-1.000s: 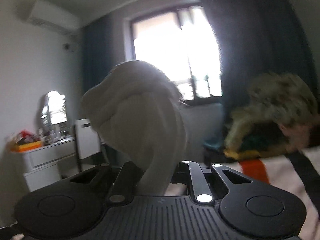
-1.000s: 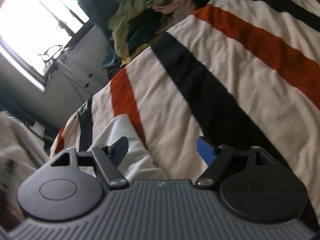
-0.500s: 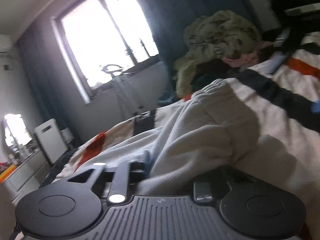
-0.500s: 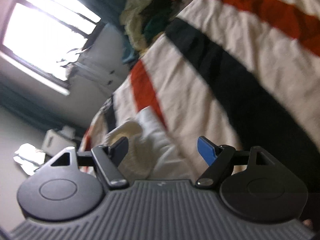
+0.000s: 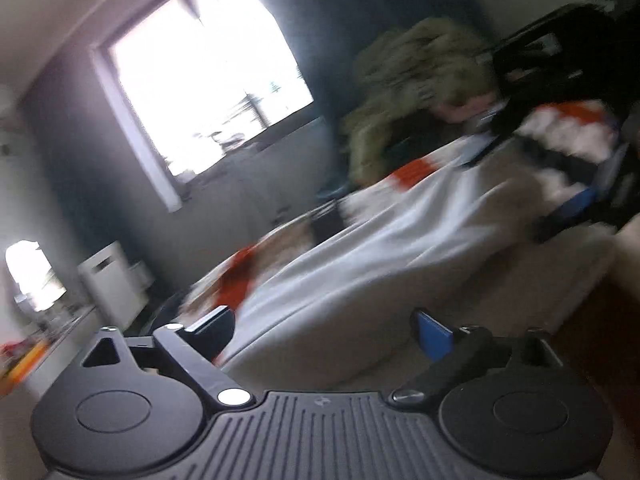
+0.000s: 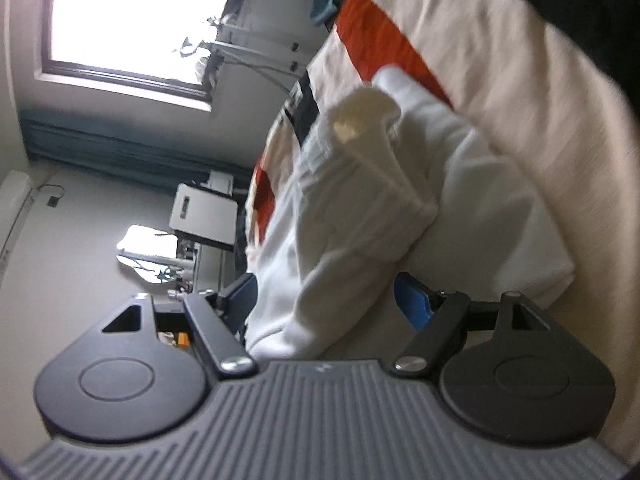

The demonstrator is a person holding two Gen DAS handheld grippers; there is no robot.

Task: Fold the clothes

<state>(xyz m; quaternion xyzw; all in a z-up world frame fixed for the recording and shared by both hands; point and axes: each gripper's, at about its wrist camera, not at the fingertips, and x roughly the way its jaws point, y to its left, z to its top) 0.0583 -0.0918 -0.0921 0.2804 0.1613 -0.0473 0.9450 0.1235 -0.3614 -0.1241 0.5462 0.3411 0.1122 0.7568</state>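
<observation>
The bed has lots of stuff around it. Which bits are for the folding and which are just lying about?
For the folding:
white garment
left gripper
right gripper
striped blanket, the surface it lies on

Just lying about:
clothes pile
window
mirror

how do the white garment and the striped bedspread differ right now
The white garment is plain, with no pattern; the striped bedspread carries orange and black bands on cream. The garment is bunched into thick rolls and folds, while the bedspread lies spread out and mostly smooth. The garment lies on top of the bedspread, which runs on well past it on all sides. Both are soft fabric on the bed.
</observation>
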